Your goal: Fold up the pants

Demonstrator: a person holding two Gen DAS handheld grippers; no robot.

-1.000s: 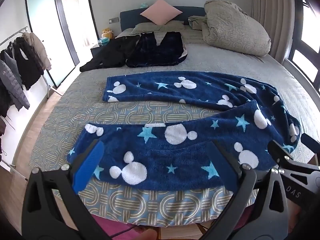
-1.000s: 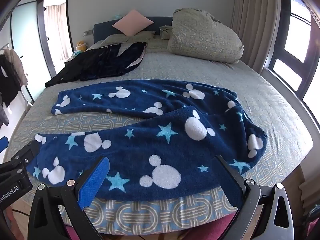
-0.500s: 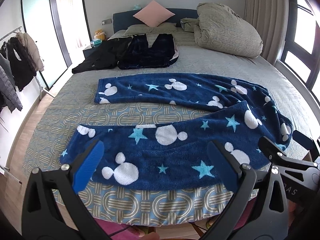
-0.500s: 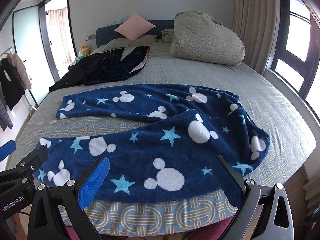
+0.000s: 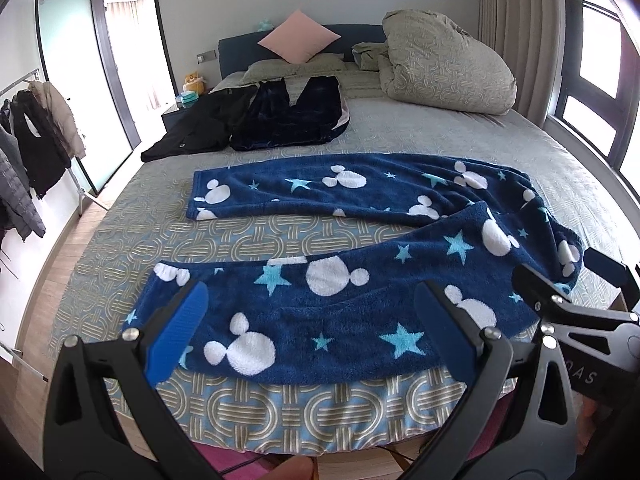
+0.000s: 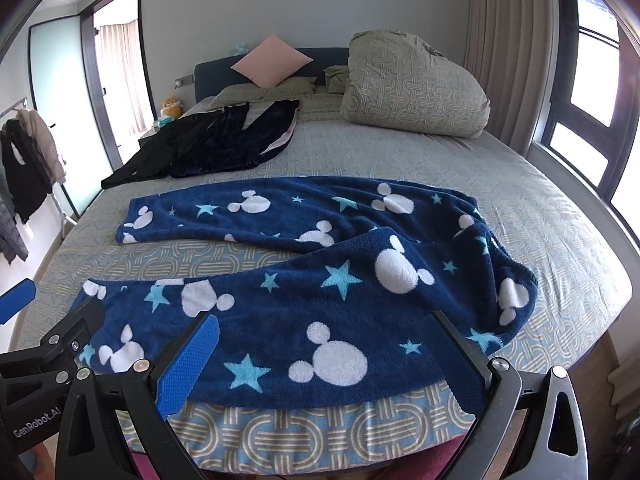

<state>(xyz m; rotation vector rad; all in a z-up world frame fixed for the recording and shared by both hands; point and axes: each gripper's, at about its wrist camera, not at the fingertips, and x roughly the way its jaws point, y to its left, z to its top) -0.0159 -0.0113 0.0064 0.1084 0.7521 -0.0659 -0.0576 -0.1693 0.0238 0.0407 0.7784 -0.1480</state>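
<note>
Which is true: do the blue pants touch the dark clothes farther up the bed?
Apart. The left wrist view shows bare bedspread between the blue pants and the dark clothes.

i'm looking across a wide bed [image 5: 400, 136] with a grey patterned cover, a dark blue headboard [image 5: 240, 52] against a pale wall [image 6: 320, 0]. a pink cushion [image 5: 298, 42] leans on it, with a bundled duvet [image 5: 444, 64] to its right. dark clothes [image 5: 260, 124] lie near the pillows. curtains [image 6: 508, 40] and dark-framed windows [image 6: 588, 92] let daylight in on the right. on the left i see a clothes rack [image 5: 28, 140], a glass door [image 5: 68, 80] and wood floor [image 5: 68, 240].
</note>
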